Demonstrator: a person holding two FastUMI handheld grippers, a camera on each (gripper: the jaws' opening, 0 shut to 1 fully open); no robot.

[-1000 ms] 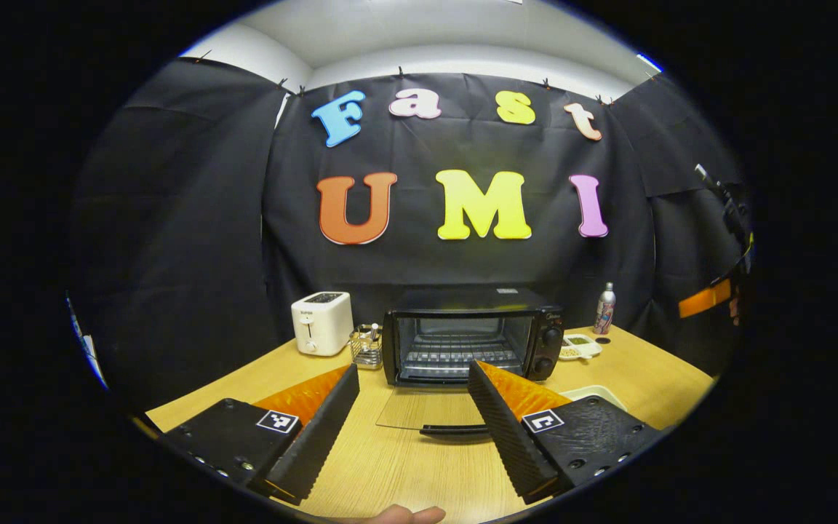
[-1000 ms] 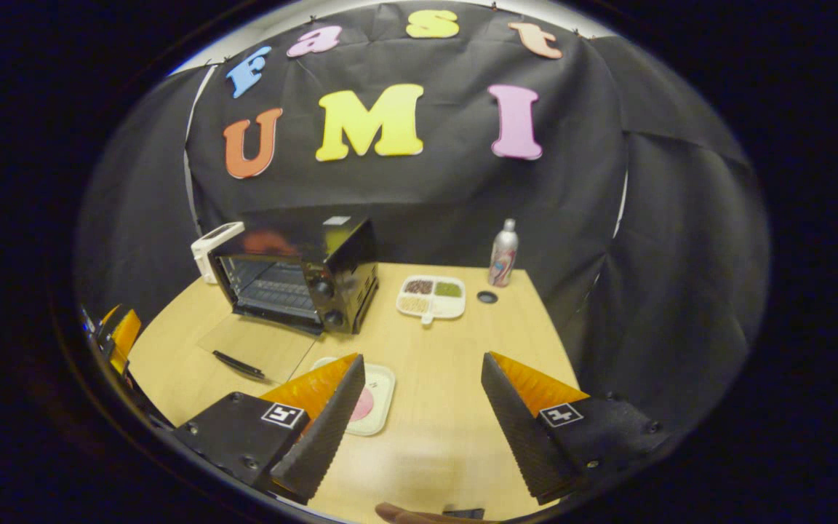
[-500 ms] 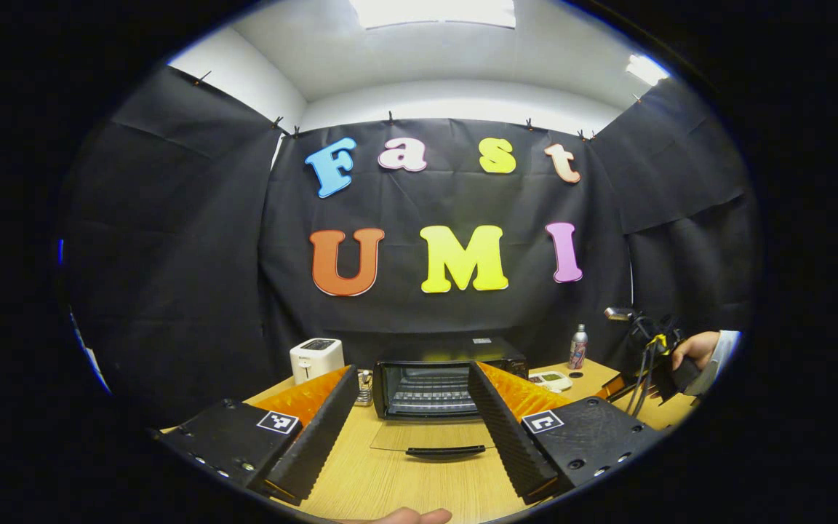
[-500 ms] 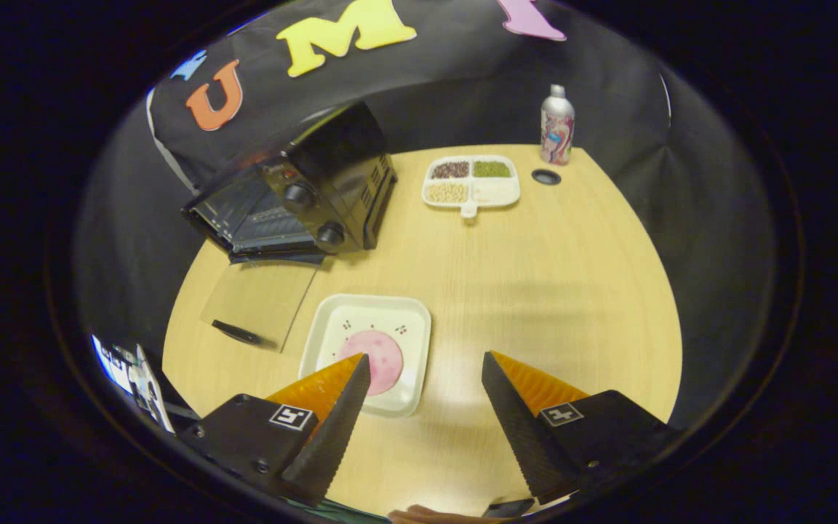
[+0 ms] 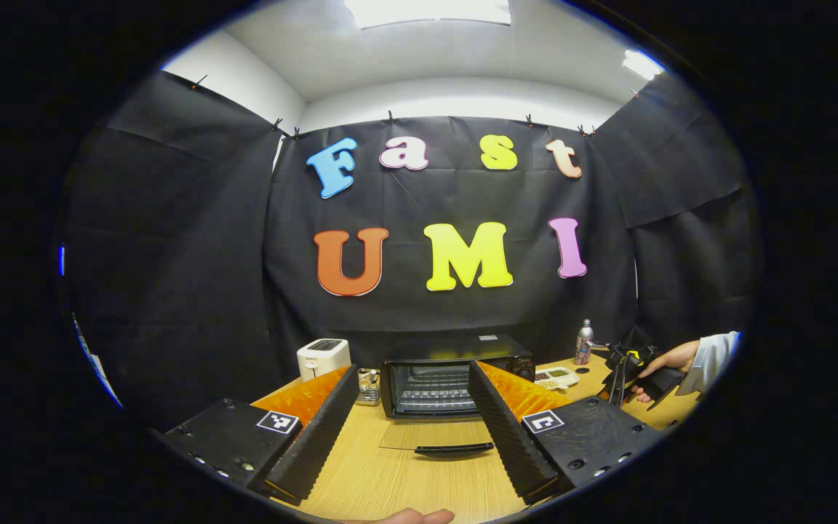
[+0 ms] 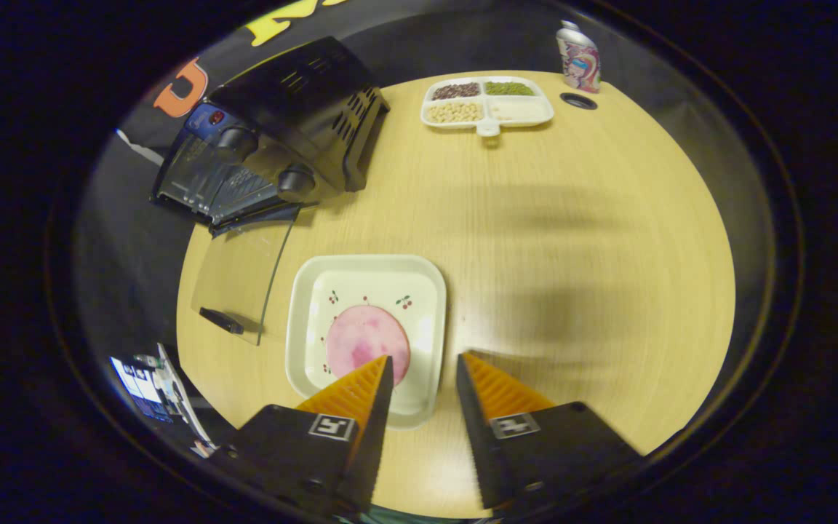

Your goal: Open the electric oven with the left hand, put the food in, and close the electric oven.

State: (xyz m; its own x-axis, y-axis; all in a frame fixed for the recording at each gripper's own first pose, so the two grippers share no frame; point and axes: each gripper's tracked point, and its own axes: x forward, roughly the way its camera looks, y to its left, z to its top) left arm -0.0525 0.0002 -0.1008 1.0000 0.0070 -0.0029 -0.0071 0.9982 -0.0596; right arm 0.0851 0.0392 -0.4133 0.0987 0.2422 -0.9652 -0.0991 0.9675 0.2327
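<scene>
The electric oven stands toward the table's far left corner with its glass door folded flat onto the tabletop, and the square plate carrying the round pink food lies just right of that door, with bare wood stretching to the right edge. The right gripper tilts down over the plate's near rim, fingers narrowly apart and gripping nothing. The left gripper sits low and level at the near edge, facing the oven, fingers wide.
</scene>
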